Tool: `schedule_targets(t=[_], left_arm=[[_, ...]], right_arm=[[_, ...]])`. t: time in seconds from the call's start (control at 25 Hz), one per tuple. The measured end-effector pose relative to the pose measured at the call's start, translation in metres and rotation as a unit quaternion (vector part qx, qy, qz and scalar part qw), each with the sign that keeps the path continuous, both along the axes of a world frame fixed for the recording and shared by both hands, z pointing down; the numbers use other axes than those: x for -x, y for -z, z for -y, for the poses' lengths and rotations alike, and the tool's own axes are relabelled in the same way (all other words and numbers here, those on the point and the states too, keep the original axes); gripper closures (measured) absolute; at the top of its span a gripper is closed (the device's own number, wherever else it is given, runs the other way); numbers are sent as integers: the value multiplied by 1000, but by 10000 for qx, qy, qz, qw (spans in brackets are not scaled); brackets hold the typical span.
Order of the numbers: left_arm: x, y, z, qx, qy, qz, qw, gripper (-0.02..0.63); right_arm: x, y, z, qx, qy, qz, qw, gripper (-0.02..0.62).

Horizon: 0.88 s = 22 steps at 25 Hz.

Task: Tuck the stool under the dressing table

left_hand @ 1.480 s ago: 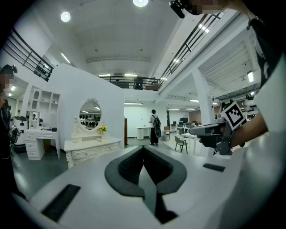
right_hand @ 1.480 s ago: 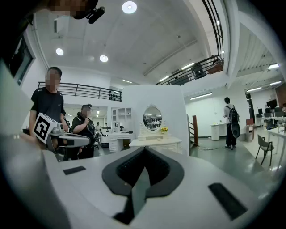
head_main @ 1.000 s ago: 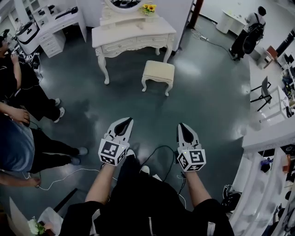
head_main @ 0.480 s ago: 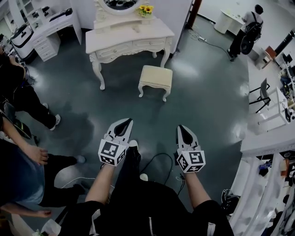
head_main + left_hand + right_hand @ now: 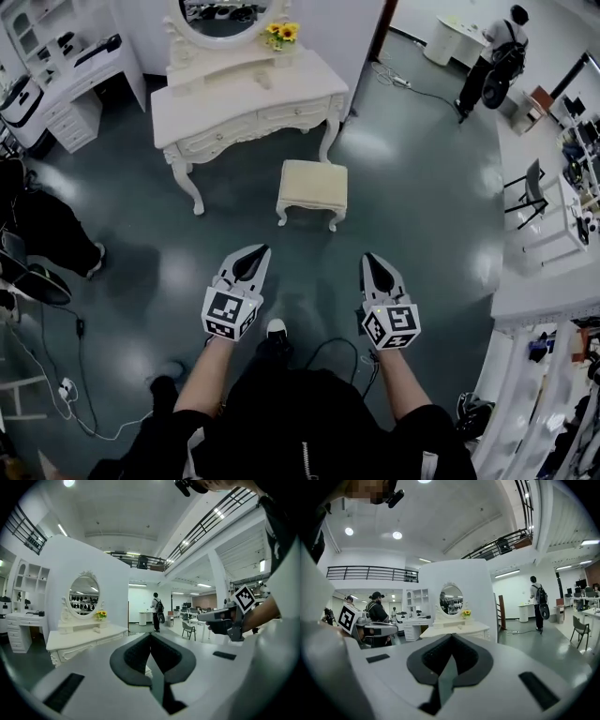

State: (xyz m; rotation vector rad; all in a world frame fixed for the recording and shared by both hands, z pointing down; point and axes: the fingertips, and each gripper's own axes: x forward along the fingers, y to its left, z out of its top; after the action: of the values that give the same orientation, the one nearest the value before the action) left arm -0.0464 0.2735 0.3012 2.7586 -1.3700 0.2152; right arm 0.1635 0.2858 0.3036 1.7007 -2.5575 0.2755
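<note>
A cream cushioned stool [image 5: 312, 187] stands on the dark floor just in front of the white dressing table [image 5: 246, 101], off toward its right legs and outside the knee space. The table carries an oval mirror [image 5: 225, 11] and yellow flowers [image 5: 279, 33]; it also shows in the left gripper view [image 5: 84, 637] and the right gripper view [image 5: 457, 630]. My left gripper [image 5: 255, 251] and right gripper [image 5: 374, 258] are held side by side well short of the stool, both shut and empty, pointing toward it. The stool is hidden behind the jaws in both gripper views.
A white desk with drawers [image 5: 64, 89] stands at the far left. A person's legs and a shoe [image 5: 56, 239] are at the left, with cables on the floor [image 5: 66, 384]. A standing person with a backpack [image 5: 492, 56] is at the back right. White tables and a chair [image 5: 539, 202] line the right side.
The stool and dressing table have come closer and shifted down in the head view as I walked toward them. The bystanders at the left have slid out of view. Both grippers stay shut.
</note>
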Motion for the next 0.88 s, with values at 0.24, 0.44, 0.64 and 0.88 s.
schedule_targets(t=[0.24,0.44,0.64,0.88], left_arm=[[16,6,81,-11,-127,-12,9999,584],[15,4,128,39,-184,-59,9998,584],[12,-4,183,95,-154,-58,9998,584],[3,-2,262,77,-67,10,9999,584]], right_arm=[[7,2,73,44,-274,143,9995,591],[7,-3,115,135,-307,112,9994,591],[7,-17,167,227,-286,168,9992,591],[-3,-20,253,238,-187,289,9991,591]])
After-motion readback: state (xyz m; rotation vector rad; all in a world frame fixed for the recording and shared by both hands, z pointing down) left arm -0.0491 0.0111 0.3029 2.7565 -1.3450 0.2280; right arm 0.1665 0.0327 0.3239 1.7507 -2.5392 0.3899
